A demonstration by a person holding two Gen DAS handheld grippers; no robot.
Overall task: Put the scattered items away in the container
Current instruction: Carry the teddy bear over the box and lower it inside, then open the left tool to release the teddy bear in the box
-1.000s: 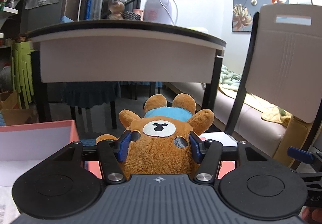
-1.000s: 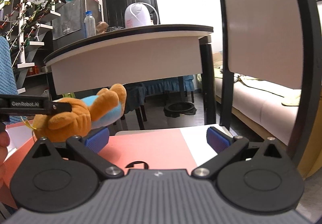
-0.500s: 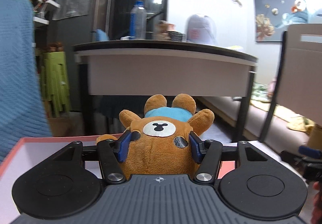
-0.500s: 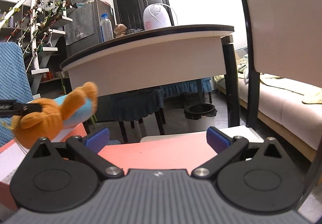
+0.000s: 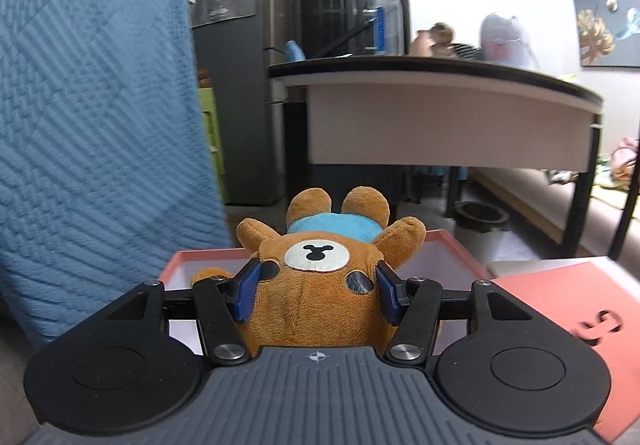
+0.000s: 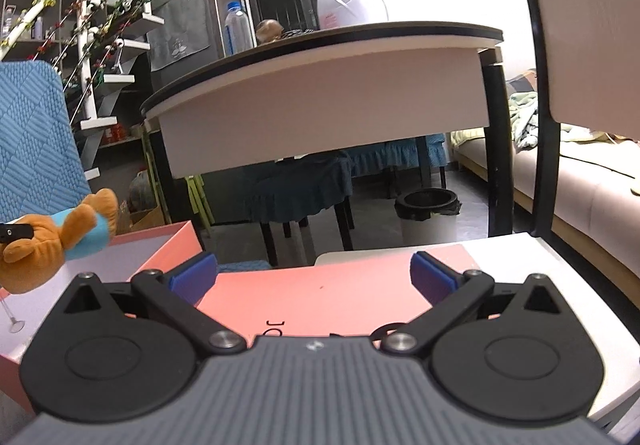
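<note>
A brown plush bear [image 5: 316,285] in a light blue shirt is held face up, its head clamped between the blue pads of my left gripper [image 5: 317,295]. It hangs over the open pink box [image 5: 448,241] with a white inside. In the right wrist view the same bear [image 6: 48,241] shows at the far left, above the pink box [image 6: 168,245]. My right gripper [image 6: 314,277] stands open with nothing between its fingers, over the flat pink lid [image 6: 320,301] lying on a white surface [image 6: 532,257].
A blue quilted chair back [image 5: 92,117] fills the left side close to the box. Behind stand a dark-topped table [image 6: 320,85], a black and white bin [image 6: 428,213], a chair back [image 6: 580,25] at the right, and a sofa [image 6: 580,197].
My left gripper has carried the bear leftward, now over the open pink box beside the blue chair. The right gripper stayed open over the lid, shifting its view slightly.
</note>
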